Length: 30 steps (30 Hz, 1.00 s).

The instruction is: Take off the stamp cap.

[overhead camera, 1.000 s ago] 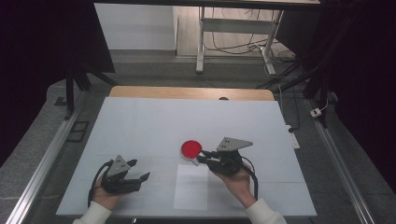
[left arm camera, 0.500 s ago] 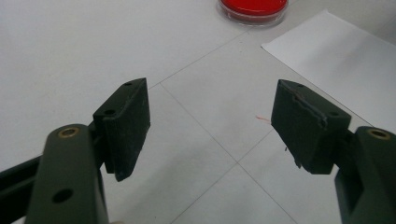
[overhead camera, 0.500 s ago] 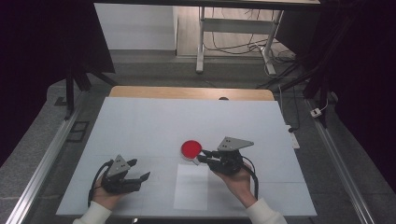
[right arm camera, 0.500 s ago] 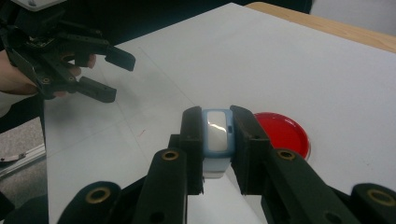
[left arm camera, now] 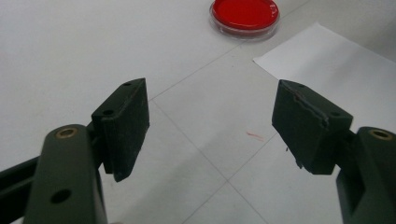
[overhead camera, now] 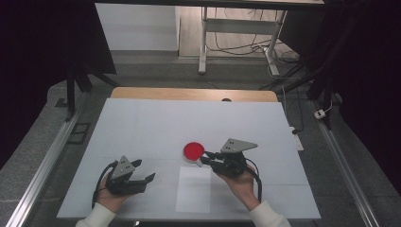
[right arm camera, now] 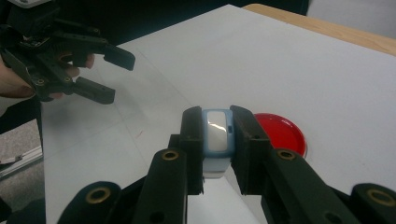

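Stamp (right arm camera: 217,135) — clamped between right jaws

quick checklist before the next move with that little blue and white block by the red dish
1. Grip on the block: the right gripper has both jaws pressed against the small blue and white block. ok.
2. Block square in the jaws: it sits upright between the pads, not tilted. ok.
3. Red dish: lies flat on the table, just ahead of the held block. ok.
4. Whether the block touches the dish or the table: cannot tell.
5. Left gripper: jaws wide open, nothing between them, off to the side of the dish. ok.
6. White paper sheet: flat on the table between the two hands, uncovered. ok.
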Each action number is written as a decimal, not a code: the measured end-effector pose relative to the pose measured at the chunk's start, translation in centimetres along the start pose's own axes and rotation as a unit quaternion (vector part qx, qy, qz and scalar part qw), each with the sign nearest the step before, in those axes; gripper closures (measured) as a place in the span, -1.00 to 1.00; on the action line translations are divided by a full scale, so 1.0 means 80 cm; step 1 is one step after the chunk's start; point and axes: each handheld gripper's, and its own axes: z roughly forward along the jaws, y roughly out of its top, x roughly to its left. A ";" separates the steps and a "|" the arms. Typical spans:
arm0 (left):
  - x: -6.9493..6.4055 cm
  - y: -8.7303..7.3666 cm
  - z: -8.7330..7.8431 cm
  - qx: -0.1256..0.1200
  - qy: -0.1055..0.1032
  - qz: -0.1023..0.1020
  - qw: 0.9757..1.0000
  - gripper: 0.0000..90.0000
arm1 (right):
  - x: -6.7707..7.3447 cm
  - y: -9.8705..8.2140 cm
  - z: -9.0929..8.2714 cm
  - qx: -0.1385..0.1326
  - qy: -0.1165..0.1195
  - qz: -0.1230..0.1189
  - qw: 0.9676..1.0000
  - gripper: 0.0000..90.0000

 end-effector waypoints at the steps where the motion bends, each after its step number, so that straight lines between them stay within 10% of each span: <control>1: -0.001 0.001 0.001 0.000 -0.001 0.001 1.000 -0.39 | 0.000 0.000 0.000 0.001 0.000 0.000 1.000 0.68; 30: -0.022 0.035 0.019 -0.011 -0.016 0.023 1.000 -0.39 | 0.000 0.001 -0.002 -0.012 -0.006 0.004 1.000 0.68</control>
